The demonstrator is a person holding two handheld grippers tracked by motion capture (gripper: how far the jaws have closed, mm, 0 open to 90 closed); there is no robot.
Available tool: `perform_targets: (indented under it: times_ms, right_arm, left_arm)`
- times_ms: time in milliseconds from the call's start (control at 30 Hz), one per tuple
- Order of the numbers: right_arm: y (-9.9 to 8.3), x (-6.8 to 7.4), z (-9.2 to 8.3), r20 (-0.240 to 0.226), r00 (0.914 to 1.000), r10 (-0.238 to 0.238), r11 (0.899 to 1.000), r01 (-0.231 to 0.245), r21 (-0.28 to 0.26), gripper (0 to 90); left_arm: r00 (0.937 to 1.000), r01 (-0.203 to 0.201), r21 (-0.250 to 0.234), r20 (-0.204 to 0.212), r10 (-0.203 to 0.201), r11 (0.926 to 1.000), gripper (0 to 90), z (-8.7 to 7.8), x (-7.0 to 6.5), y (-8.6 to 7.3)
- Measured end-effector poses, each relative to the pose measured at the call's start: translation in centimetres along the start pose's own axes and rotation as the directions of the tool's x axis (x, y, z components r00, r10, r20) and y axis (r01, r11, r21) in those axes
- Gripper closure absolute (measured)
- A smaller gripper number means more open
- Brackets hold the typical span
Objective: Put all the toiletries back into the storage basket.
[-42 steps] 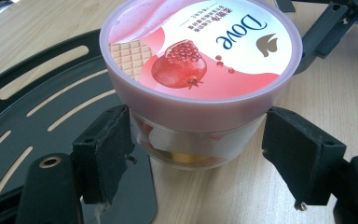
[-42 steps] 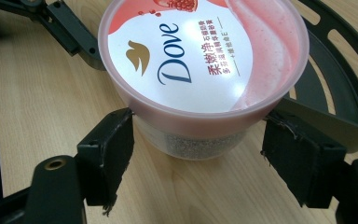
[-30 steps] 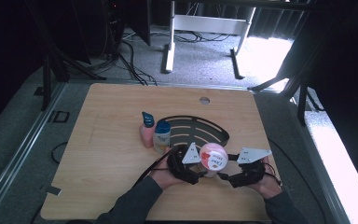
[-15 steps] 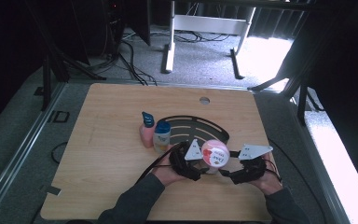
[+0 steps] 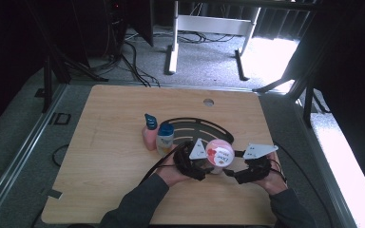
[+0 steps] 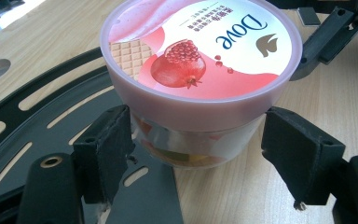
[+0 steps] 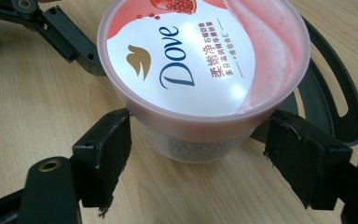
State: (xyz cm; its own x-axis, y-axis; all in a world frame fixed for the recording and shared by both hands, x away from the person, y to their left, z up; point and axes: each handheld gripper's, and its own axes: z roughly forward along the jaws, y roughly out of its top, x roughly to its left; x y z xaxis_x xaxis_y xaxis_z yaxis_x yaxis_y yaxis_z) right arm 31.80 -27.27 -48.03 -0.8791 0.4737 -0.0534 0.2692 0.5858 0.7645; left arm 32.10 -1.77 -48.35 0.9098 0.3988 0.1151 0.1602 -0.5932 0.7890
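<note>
Both grippers — left [image 6: 193, 154], right [image 7: 196, 156] — have closed in around the jar [image 6: 200, 60].

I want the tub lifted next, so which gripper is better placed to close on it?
Left, narrowly. The fingers of the left gripper flank the tub below its lid, one seemingly touching the wall. The fingers of the right gripper sit level with the lid rim, farther from the wall.
</note>
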Motion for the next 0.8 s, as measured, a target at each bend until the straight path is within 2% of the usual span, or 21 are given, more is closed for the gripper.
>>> perform_targets:
  times_ms: [800]
  right_arm:
    - [0.1, -1.6, 0.6, 0.001, 0.9998, 0.021, 1.0, -0.021, 0.003, 22.5]
  left_arm:
    - [0.9997, 0.022, 0.005, -0.006, -0.022, 0.9998, 25.0, 1.1, 1.2, 0.4]
